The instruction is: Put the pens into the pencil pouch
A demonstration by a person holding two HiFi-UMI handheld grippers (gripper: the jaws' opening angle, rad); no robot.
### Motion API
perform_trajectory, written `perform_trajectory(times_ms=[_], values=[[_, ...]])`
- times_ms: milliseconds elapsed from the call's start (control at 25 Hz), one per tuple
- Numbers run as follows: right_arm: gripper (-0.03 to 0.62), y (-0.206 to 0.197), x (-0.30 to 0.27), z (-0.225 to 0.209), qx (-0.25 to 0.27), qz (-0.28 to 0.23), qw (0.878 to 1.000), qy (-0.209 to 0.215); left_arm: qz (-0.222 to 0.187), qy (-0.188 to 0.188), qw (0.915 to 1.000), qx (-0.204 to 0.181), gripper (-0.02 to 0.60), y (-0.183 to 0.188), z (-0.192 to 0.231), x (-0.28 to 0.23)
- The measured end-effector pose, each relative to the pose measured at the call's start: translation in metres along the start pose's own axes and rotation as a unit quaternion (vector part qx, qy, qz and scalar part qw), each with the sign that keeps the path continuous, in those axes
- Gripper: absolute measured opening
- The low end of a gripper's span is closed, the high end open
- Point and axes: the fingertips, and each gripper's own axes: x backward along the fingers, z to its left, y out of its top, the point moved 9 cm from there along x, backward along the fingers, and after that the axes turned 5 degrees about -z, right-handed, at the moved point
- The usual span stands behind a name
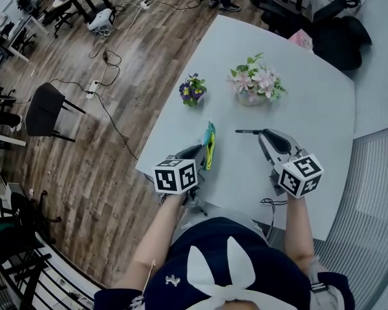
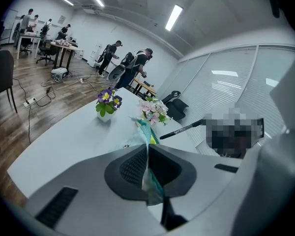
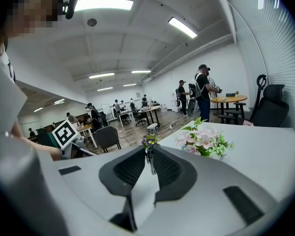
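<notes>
A: Head view: pen (image 1: 247,132) clamped in right gripper (image 1: 264,134), just right of pouch (image 1: 210,141), long axis aimed at it.
B: Left gripper (image 1: 204,152) pinched shut on pouch, holding it on edge.

Both units are the same build: light grey moulded shell, fingers tapering to narrow tips. Left gripper (image 1: 203,149), right gripper (image 1: 261,133). The inner face of each finger has a black pad (image 3: 130,168) with a fine mesh texture, set in a dark rounded recess. Behind the fingers there is a black rectangular slot (image 2: 59,206) on either side of the shell. Further back sits a white cube (image 1: 176,175) with black square markers on its faces; the right one (image 1: 301,175) matches. A thin black cable (image 1: 269,205) loops behind the right cube. Operator wears a navy short-sleeved top (image 1: 115,299) and a navy cap (image 1: 262,283) with a white bow-shaped strap across it.
</notes>
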Motion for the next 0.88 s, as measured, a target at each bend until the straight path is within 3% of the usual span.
perform_trajectory(times_ms=[880], values=[[0.06,0.025,-0.01,0.051,0.018,-0.017,0.995,0.1,0.007,0.002,1.0,0.004,0.031,-0.008,0.002,-0.002]])
